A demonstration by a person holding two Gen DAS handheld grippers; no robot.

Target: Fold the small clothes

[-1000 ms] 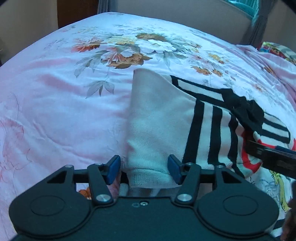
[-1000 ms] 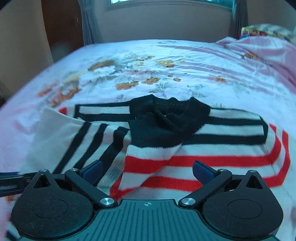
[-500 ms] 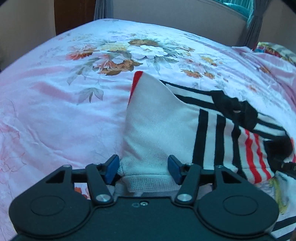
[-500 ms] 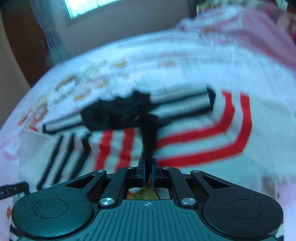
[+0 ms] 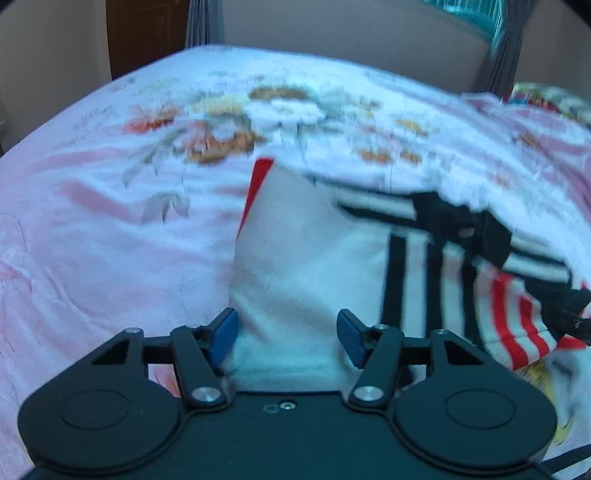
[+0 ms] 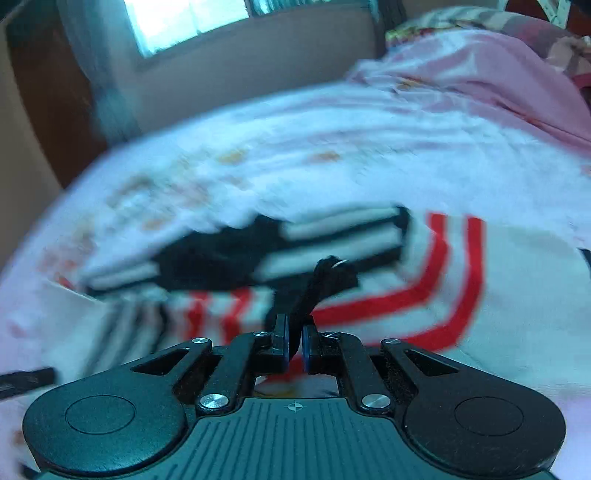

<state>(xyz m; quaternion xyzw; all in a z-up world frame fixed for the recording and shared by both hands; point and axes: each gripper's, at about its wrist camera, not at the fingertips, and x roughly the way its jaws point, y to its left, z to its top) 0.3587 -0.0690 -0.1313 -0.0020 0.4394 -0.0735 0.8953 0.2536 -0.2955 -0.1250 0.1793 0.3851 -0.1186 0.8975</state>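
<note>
A small white garment (image 5: 314,266) with black and red stripes lies on the floral bedsheet (image 5: 92,240). In the left wrist view my left gripper (image 5: 287,334) holds the plain white end of it across its blue pads, and the jaws are opening. In the right wrist view my right gripper (image 6: 294,345) is shut on a strip of the garment's black trim (image 6: 325,280), pulling it up off the striped garment (image 6: 517,295). The right gripper's tip shows at the far right of the left wrist view as a dark shape (image 5: 569,317). Both views are blurred.
A rumpled pink blanket (image 6: 480,74) and a patterned pillow (image 5: 546,99) lie at the bed's right side. A wall with a window (image 6: 184,22) and curtains (image 5: 203,22) stands beyond the bed's far edge. A brown door (image 5: 144,33) is at the far left.
The right gripper closed on the black trim, rolled and carried a red-striped part over toward the black-striped side. The left gripper kept the white end between its pads and barely moved.
</note>
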